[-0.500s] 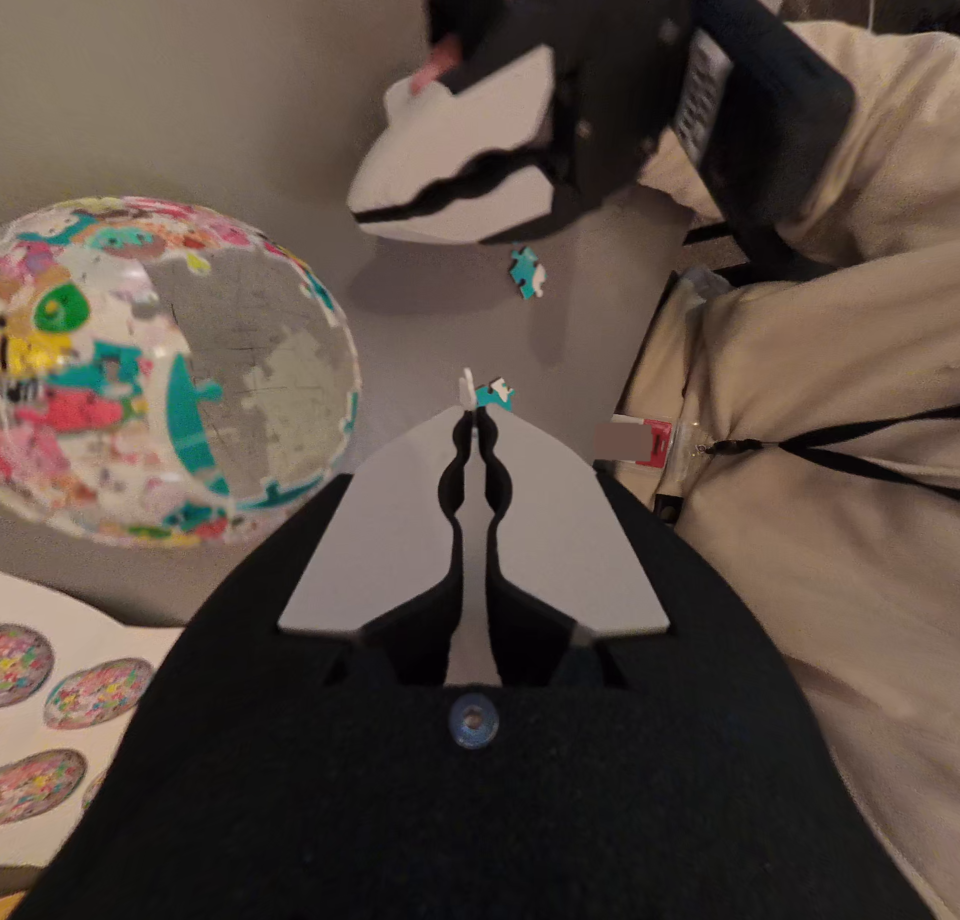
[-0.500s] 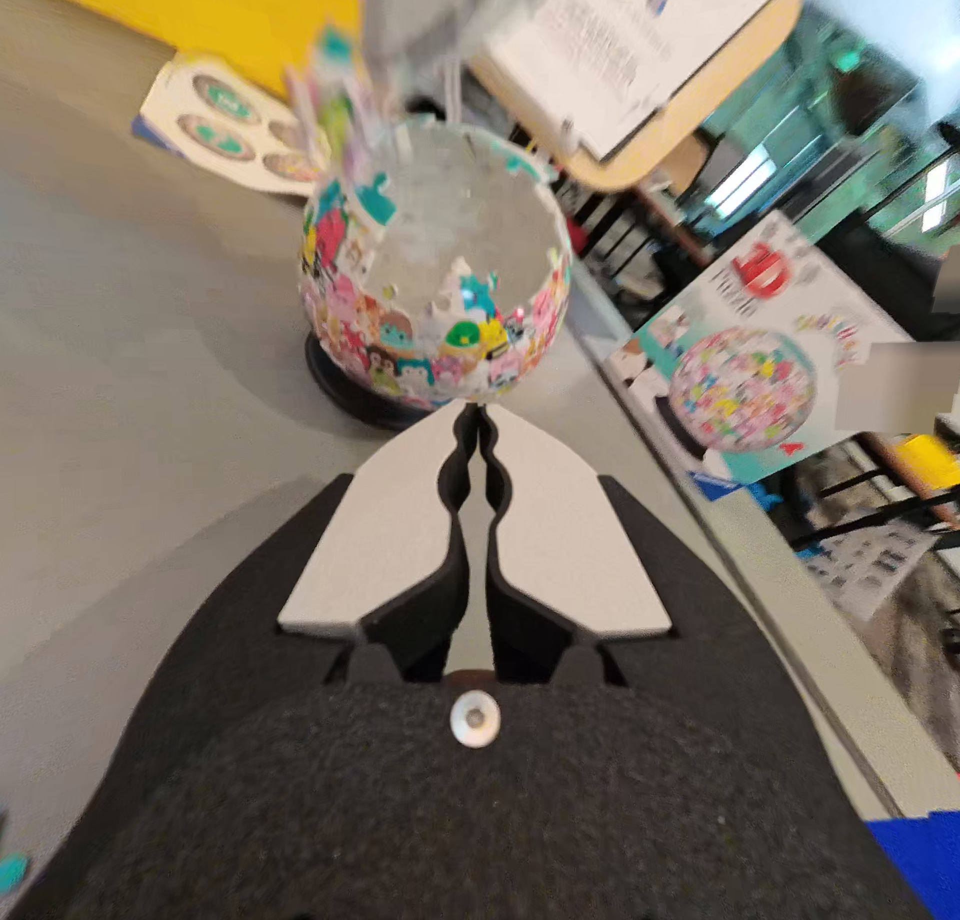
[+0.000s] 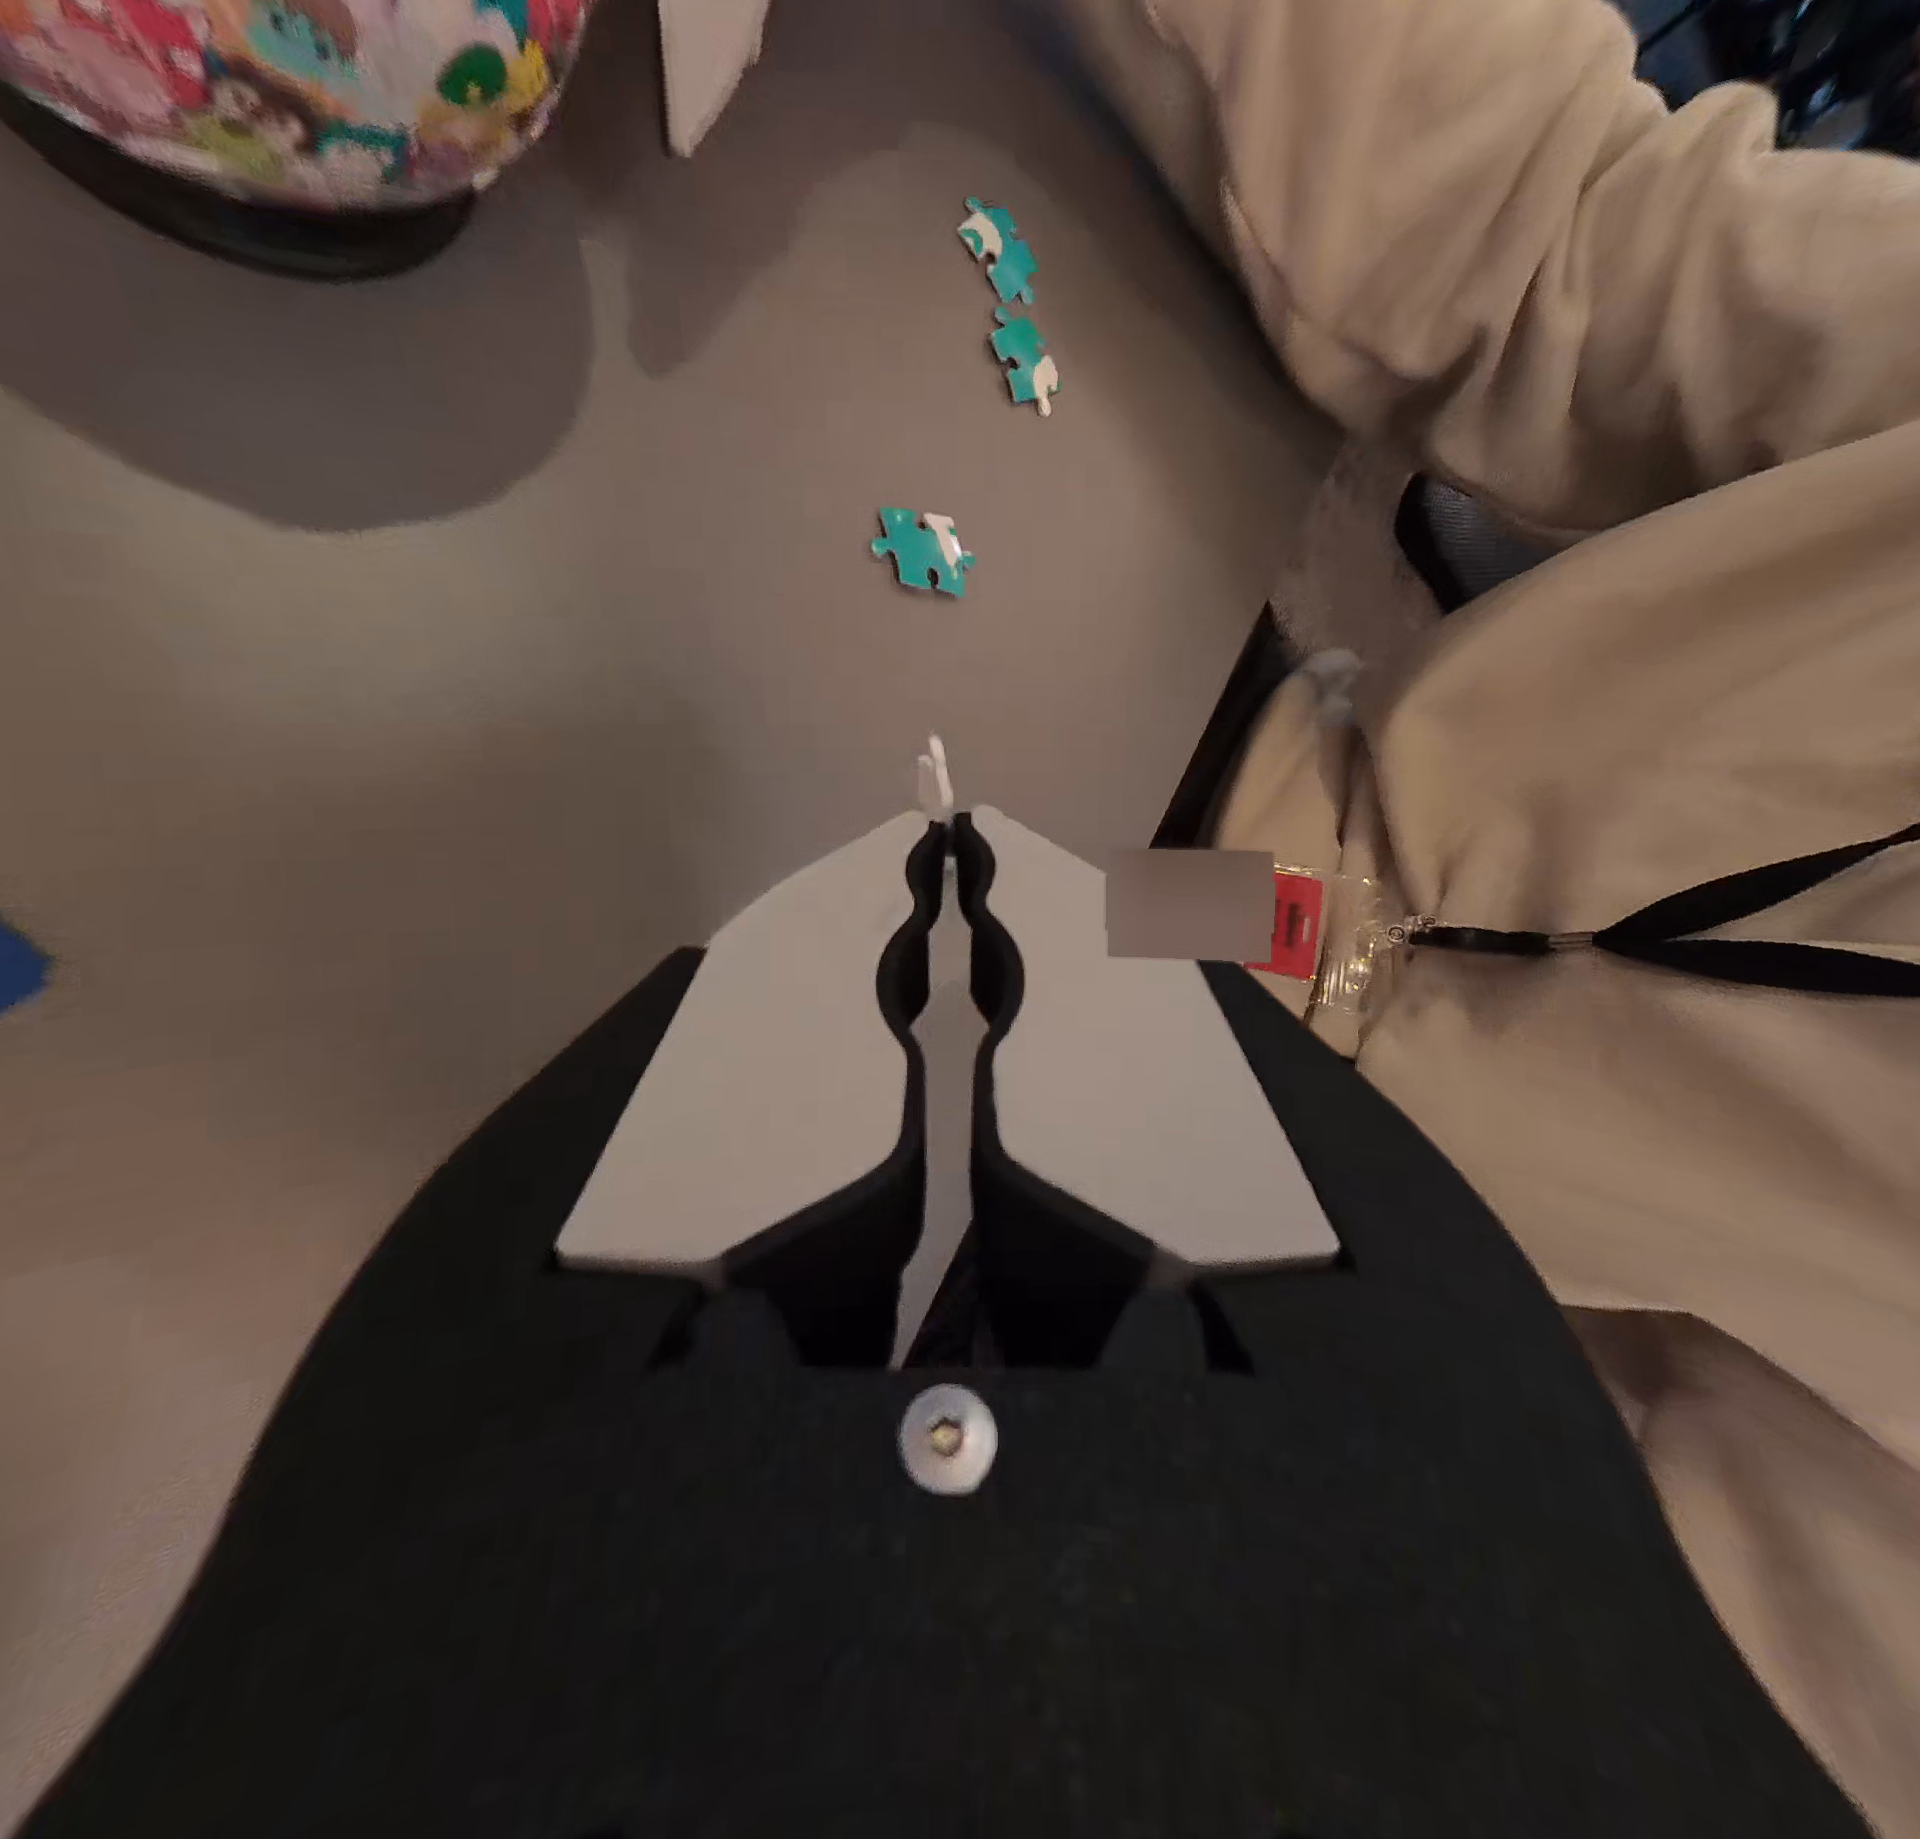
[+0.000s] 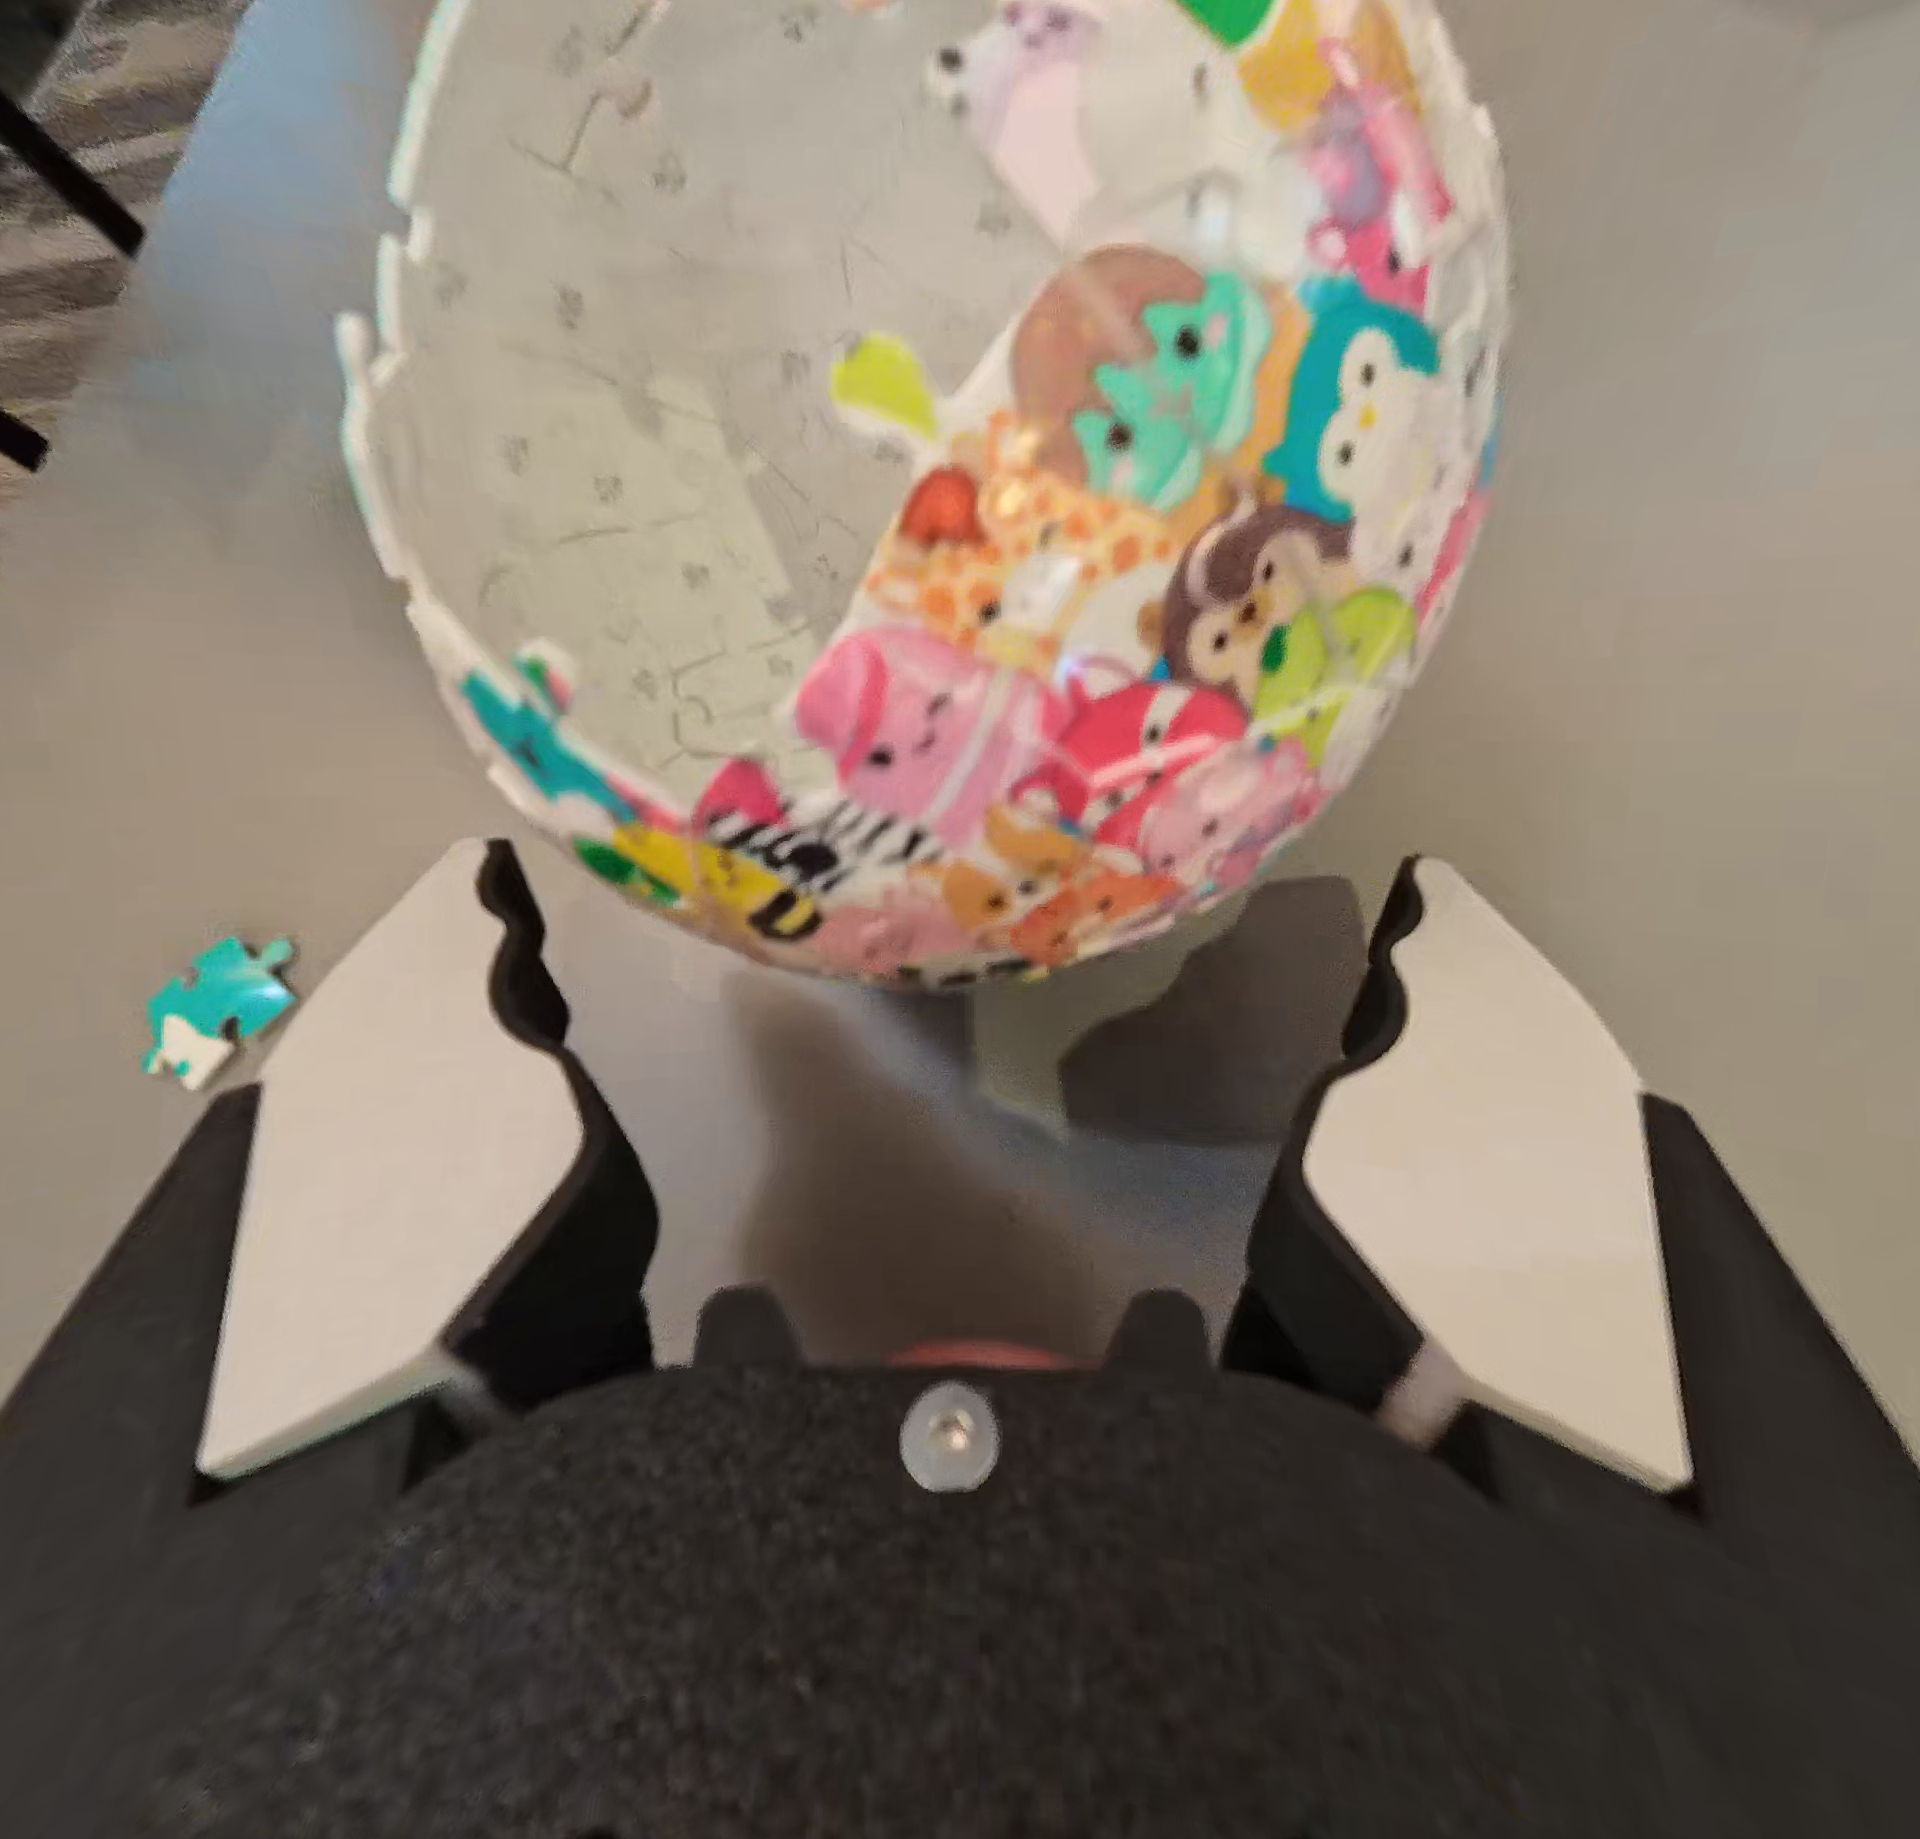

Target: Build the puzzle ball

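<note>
Colourful and half-built, the puzzle ball [image 4: 935, 459] now fills the right view, its opening showing, and the right gripper [image 4: 951, 916], jaws now spread wide and empty, seems set to steady it. The left gripper [image 3: 948, 833] stays clamped on a white piece [image 3: 935, 776] (edge-on), while three teal pieces [image 3: 923, 551] lie near the tabletop's edge by the person.

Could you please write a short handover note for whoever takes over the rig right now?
Left gripper: shut on a piece, seen edge-on at the fingers' tips, above the table.
Right gripper: open, empty, fingers facing the ball from close by.
Ball: partly built, with a large gap showing its grey inside.
Loose pieces: three teal ones lie on the table ahead of the left gripper.
Left to do: fit the held piece, then the loose ones; the gap looks bigger than these would fill.
</note>
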`<move>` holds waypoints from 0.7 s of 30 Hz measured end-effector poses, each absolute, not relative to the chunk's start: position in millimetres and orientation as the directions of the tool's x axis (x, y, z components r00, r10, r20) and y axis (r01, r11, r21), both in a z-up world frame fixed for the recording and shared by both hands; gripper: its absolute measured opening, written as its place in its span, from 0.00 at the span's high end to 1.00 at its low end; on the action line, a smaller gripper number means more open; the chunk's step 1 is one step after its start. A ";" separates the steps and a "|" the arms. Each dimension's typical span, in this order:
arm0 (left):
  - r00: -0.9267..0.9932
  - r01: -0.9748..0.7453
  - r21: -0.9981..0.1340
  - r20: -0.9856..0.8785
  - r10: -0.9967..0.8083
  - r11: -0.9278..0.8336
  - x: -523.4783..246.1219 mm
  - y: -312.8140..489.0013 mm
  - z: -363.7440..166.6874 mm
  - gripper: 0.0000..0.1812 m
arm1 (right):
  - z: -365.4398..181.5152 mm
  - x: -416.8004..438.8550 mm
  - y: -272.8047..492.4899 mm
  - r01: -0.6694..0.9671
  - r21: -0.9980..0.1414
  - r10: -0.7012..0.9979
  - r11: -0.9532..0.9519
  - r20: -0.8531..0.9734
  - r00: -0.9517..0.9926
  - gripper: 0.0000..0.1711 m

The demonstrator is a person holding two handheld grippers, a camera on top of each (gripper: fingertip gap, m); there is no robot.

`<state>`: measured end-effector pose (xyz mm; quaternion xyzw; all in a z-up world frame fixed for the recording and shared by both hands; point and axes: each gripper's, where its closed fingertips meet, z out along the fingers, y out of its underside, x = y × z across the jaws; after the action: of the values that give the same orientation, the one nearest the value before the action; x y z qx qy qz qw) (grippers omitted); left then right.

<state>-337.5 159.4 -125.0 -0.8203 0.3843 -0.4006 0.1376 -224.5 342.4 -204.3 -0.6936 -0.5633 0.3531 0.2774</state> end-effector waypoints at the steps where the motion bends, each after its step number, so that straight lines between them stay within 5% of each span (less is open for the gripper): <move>1: 0.384 -0.504 -0.534 0.565 -0.730 -0.679 -340.3 155.8 -129.9 0.99 | -202.8 -227.7 340.9 0.580 -0.785 0.975 -0.219 -0.197 0.102 0.15; 15: 0.357 -0.436 -0.539 0.631 -0.688 -0.721 -365.0 139.5 -150.0 0.99 | -208.0 -223.9 298.6 0.624 -0.743 0.971 -0.241 -0.185 0.154 0.15; 21: 0.310 -0.386 -0.647 0.581 -0.753 -0.658 -360.7 156.5 -145.7 0.99 | -194.3 -187.6 308.9 0.741 -0.660 0.985 -0.125 0.009 0.174 0.24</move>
<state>-360.7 156.5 -145.7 -0.7846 0.3627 -0.4620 0.1987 -187.6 308.9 -194.3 -0.7159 -0.6027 0.2236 0.2727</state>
